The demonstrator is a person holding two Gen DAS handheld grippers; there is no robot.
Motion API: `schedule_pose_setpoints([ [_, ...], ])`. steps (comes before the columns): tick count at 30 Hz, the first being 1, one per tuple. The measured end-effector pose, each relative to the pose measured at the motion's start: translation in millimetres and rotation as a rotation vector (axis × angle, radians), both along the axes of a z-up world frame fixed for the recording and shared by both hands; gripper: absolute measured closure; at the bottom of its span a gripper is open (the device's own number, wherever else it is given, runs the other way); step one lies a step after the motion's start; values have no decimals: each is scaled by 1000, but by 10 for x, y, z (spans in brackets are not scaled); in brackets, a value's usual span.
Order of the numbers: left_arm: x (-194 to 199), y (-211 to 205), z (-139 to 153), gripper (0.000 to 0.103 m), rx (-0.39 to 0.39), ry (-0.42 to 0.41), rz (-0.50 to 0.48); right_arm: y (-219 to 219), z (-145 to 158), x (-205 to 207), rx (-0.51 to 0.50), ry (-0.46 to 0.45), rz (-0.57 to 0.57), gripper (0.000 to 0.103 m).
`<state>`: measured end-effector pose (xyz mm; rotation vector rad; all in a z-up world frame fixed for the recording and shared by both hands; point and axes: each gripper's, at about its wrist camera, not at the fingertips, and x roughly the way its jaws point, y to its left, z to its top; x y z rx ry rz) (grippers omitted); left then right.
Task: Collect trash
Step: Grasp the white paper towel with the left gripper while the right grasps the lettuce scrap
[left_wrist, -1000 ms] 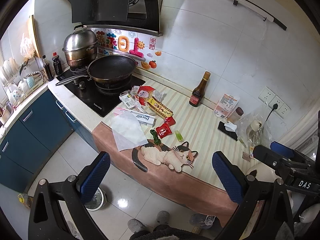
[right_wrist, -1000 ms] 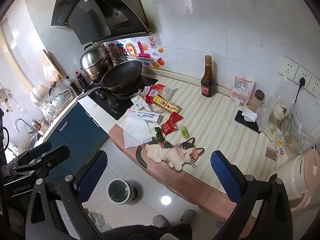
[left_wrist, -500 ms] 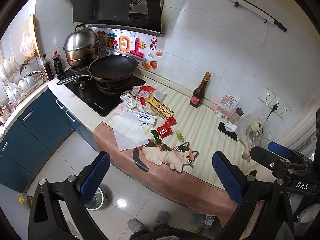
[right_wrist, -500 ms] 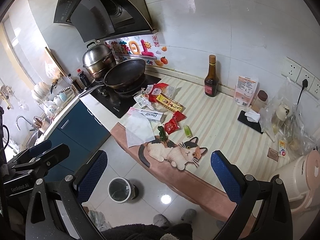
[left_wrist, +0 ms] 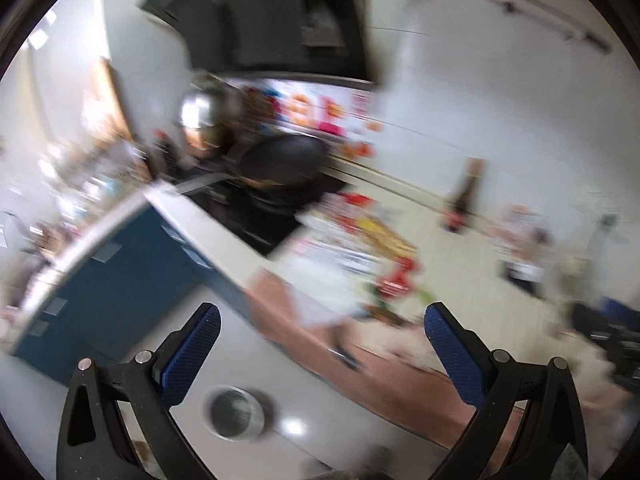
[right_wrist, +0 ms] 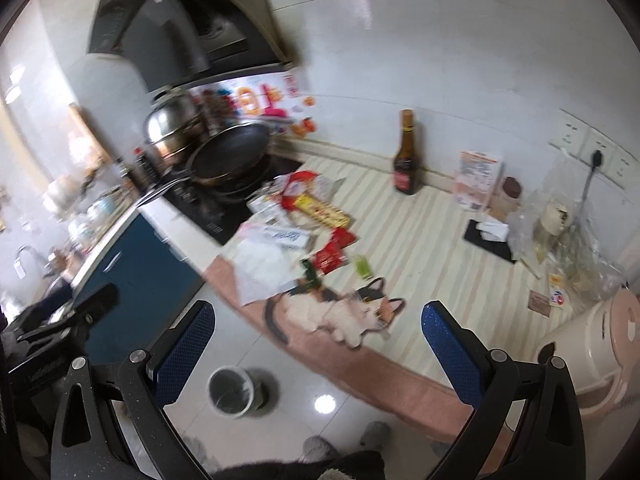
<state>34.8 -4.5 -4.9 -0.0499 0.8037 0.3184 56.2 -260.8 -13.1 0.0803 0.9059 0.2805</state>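
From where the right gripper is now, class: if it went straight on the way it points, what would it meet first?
Probably the cat-shaped mat at the counter's front edge. The right gripper is open and empty, and the mat lies between its fingers in view. Depth is unclear; the line may strike the edge just below.

Bright daylight; left view heavily motion-blurred.

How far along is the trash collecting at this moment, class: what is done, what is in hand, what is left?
Nothing looks done: the wrappers lie in a heap on the counter, and the bin on the floor looks empty. Nothing is in hand: the left gripper and right gripper are both open and well short of the counter. All the picking and binning is left.
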Motion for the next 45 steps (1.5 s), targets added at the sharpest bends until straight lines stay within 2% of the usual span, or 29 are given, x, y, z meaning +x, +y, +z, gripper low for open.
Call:
schedule_pose_setpoints([
  [2, 194, 90, -208, 0, 50, 21, 43, -11, -178, 106, -27, -7, -63, 0],
  [4, 394, 216, -467, 0, 54, 66, 57, 1, -415, 256, -54, 9, -118, 0],
  [10, 976, 457, -1330, 0, 40, 244, 90, -24, -1289, 901, -51, 189, -207, 0],
  [15, 1365, 716, -2096, 0, -24, 403, 142, -3, -2001, 1444, -60, 290, -185, 0],
  [20, 1740, 1007, -2788, 0, -174, 544, 216, 90, -2646, 2001, -70, 410, -149, 5],
  [22, 1897, 1040, -3017, 0, -212, 581, 214, 153, -2840, 2177, -74, 446, -134, 6],
  [26, 2182, 955, -3347, 1, -228, 633, 163, 269, -3202, 2513, -107, 502, -99, 7],
  [28, 2273, 891, -3449, 14, -222, 657, 137, 340, -3332, 2631, -125, 524, -78, 8],
  [29, 2303, 856, -3492, 31, -222, 671, 125, 380, -3376, 2670, -133, 531, -68, 9],
  [31, 2309, 812, -3491, 50, -236, 659, 112, 481, -3470, 2766, -154, 541, -37, 9],
  [33, 2309, 722, -3458, 102, -265, 668, 72, 562, -3541, 2833, -178, 541, -20, 10],
  [36, 2251, 603, -3428, 103, -220, 689, 53, 639, -3647, 2903, -209, 556, -9, 19],
  [38, 2178, 563, -3385, 103, -214, 690, 56, 689, -3747, 2914, -228, 582, 3, 34],
  [40, 2084, 543, -3285, 103, -196, 676, 70, 730, -3728, 2894, -256, 553, 9, 55],
  [41, 2038, 539, -3235, 103, -178, 666, 77, 737, -3714, 2881, -272, 539, 7, 75],
  [42, 1995, 548, -3183, 103, -161, 654, 84, 741, -3704, 2873, -274, 531, 5, 80],
  [45, 1900, 558, -3036, 103, -146, 622, 99, 718, -3653, 2804, -214, 548, -11, 85],
])
